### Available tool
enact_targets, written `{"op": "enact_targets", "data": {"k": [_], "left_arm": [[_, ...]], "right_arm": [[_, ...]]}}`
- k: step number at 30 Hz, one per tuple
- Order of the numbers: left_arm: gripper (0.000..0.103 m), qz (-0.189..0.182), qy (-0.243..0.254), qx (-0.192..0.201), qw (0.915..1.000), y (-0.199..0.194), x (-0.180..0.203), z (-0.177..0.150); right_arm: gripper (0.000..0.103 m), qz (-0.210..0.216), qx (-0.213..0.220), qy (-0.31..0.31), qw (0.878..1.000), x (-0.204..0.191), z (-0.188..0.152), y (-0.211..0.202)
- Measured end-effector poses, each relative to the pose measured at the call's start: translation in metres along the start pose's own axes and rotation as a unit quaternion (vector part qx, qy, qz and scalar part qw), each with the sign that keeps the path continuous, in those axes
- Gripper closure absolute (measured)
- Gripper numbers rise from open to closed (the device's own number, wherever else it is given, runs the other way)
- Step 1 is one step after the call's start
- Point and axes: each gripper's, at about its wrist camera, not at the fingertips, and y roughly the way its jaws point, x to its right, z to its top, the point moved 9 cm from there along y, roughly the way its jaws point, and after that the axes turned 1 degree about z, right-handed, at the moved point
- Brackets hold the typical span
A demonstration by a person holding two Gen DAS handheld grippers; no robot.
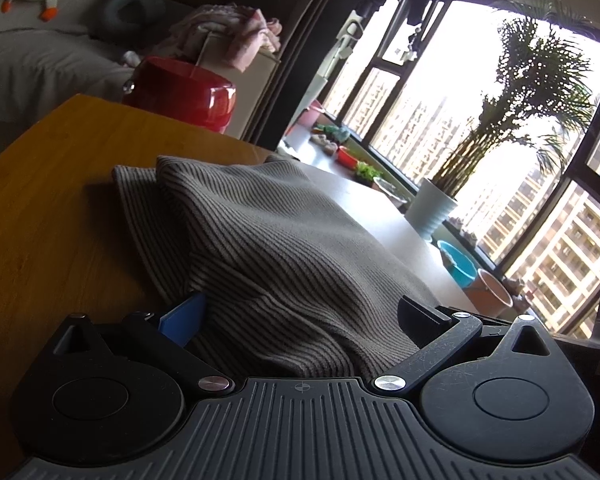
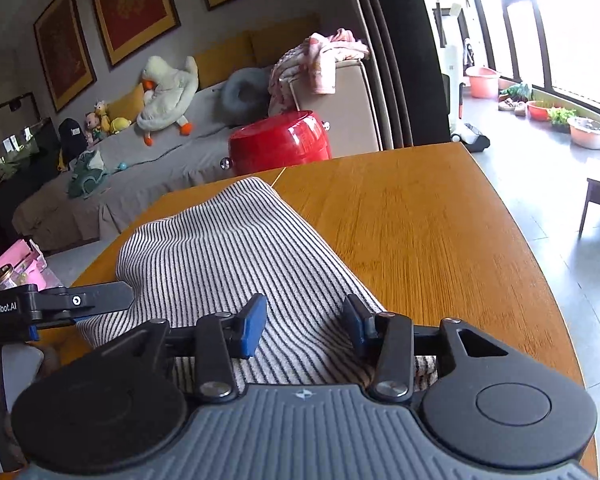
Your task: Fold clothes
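**Striped knit bunched between both grippers**

The cloth [image 1: 284, 240] is a ribbed knit with thin dark stripes on a pale ground, soft and rumpled. It lies on the table [image 1: 48, 208], a smooth wooden top with visible grain and a rounded edge.

The left gripper [image 1: 300, 312] has its jaws spread wide; the cloth mounds up between them and spills back over its ridged body, a folded layer reaching ahead of the tips. One blue pad [image 1: 184, 318] shows at the left jaw.

The right gripper [image 2: 306, 328] also stands parted, its blue pads [image 2: 254, 332] resting on the cloth, which runs forward from the jaws in a tapering strip.

Beyond the jaws stands a glossy red stool [image 2: 280, 142].
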Motion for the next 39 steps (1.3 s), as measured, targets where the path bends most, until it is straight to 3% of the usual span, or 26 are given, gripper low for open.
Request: {"op": "enact_targets", "data": {"k": [6, 11, 15, 22, 29, 33, 39], "left_arm": [[0.000, 0.023, 0.006, 0.003, 0.9997, 0.005, 0.005, 0.001], [0.000, 0.006, -0.010, 0.005, 0.9999, 0.001, 0.001, 0.001], [0.000, -0.008, -0.024, 0.006, 0.9997, 0.001, -0.004, 0.002], [0.000, -0.030, -0.051, 0.007, 0.9982, 0.001, -0.010, 0.005], [0.000, -0.046, -0.056, 0.005, 0.9974, 0.004, -0.012, 0.007], [0.000, -0.065, -0.084, 0.013, 0.9943, 0.007, -0.018, 0.011], [0.000, -0.045, -0.064, 0.012, 0.9968, 0.010, -0.013, 0.010]], "right_arm": [[0.058, -0.025, 0.000, -0.004, 1.000, -0.002, -0.003, 0.000], [0.052, -0.029, 0.008, 0.028, 0.999, -0.001, -0.003, 0.005], [0.035, -0.030, 0.005, 0.026, 0.999, -0.008, -0.001, 0.012], [0.034, -0.046, -0.009, -0.006, 0.999, -0.016, -0.002, 0.017], [0.027, -0.021, -0.029, -0.040, 0.999, -0.020, -0.002, 0.019], [0.027, -0.008, -0.020, -0.024, 0.999, -0.015, -0.001, 0.016], [0.019, 0.022, -0.014, 0.004, 1.000, -0.012, 0.001, 0.015]]}}
